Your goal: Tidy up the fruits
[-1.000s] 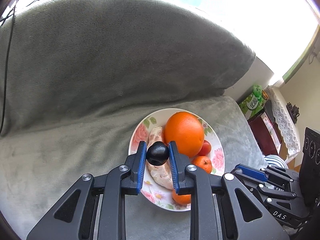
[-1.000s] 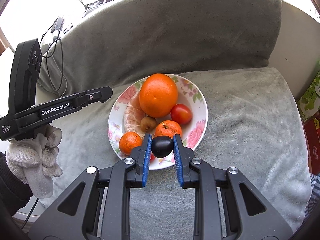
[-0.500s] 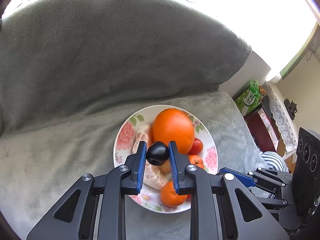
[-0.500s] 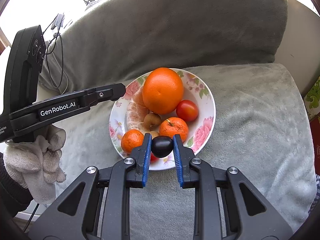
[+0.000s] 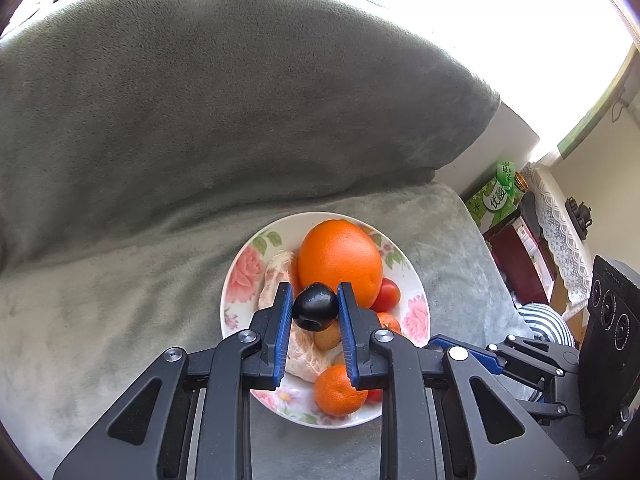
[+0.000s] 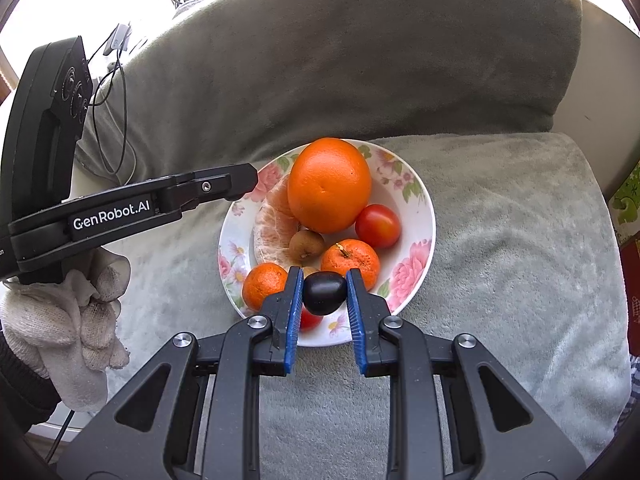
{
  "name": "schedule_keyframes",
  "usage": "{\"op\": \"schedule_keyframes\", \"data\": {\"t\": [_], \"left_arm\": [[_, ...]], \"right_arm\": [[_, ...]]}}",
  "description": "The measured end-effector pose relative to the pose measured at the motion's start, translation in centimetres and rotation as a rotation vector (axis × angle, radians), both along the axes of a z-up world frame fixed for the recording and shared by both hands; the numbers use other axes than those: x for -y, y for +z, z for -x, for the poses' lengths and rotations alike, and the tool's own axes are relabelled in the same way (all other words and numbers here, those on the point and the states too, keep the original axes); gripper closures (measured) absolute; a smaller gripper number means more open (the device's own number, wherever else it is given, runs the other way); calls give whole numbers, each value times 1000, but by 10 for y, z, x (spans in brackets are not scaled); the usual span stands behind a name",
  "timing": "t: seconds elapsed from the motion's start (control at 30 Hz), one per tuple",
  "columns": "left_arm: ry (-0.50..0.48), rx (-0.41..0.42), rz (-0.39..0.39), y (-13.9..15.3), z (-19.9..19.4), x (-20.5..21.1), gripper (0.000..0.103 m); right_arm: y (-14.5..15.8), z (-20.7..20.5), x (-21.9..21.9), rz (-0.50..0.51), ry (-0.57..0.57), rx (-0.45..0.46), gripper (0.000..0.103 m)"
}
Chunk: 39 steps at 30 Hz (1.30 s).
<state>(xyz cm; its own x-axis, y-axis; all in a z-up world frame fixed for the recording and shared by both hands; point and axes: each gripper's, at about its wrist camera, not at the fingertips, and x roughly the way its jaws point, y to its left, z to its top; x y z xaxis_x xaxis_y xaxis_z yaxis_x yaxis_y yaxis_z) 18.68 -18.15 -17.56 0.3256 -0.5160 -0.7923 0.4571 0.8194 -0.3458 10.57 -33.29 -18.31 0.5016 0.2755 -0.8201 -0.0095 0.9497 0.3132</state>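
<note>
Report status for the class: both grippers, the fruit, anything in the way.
Left gripper shut on a dark plum; right gripper shut on another dark plum. Both above the floral plate, crowded with fruit. Big orange fills its far side.

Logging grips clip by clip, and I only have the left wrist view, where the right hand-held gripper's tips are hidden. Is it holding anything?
Observer: Yes. The right hand-held gripper is shut on a small dark oval fruit, above the near rim of the white floral ceramic plate.
Operator: What is holding my left one?
Observer: A hand in a white knit glove grips the handle of the left hand-held gripper, which is shut on its own dark round fruit.
Operator: A finger covers one mandarin in my view. Anything notable on it?
Observer: That small orange mandarin has a short stem stub on top.
</note>
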Motion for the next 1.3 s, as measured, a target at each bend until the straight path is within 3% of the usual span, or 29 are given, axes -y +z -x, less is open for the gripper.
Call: {"op": "schedule_keyframes", "data": {"t": [0.3,0.37,0.43,0.6,0.67,0.73,0.8,0.87,1.17,1.3], "left_arm": [[-5,1,-3,0,0,2,82],[-5,1,-7,-1,-1,2,82],[-3,0,-5,-1,-2,1,77],[-1,1,-3,1,-3,2,68],[0,0,0,2,-3,1,67],[4,0,-1,3,-3,1,48],[16,-1,1,4,-3,-1,40],[29,-8,-9,5,-5,-1,37],[40,-17,-35,5,-5,0,37],[44,-11,-39,7,-5,-1,32]], "right_arm": [[0,-1,0,11,-3,1,77],[1,-2,0,14,-5,9,60],[4,-1,-1,19,-5,21,52],[6,-3,-3,31,4,20,50],[6,-3,-3,34,1,21,44],[7,-3,-4,37,-2,25,39],[8,-3,-4,44,-8,29,33],[8,-2,-4,51,-17,34,25],[11,-2,-3,78,-29,44,21],[13,-1,-3,95,-38,50,18]]}}
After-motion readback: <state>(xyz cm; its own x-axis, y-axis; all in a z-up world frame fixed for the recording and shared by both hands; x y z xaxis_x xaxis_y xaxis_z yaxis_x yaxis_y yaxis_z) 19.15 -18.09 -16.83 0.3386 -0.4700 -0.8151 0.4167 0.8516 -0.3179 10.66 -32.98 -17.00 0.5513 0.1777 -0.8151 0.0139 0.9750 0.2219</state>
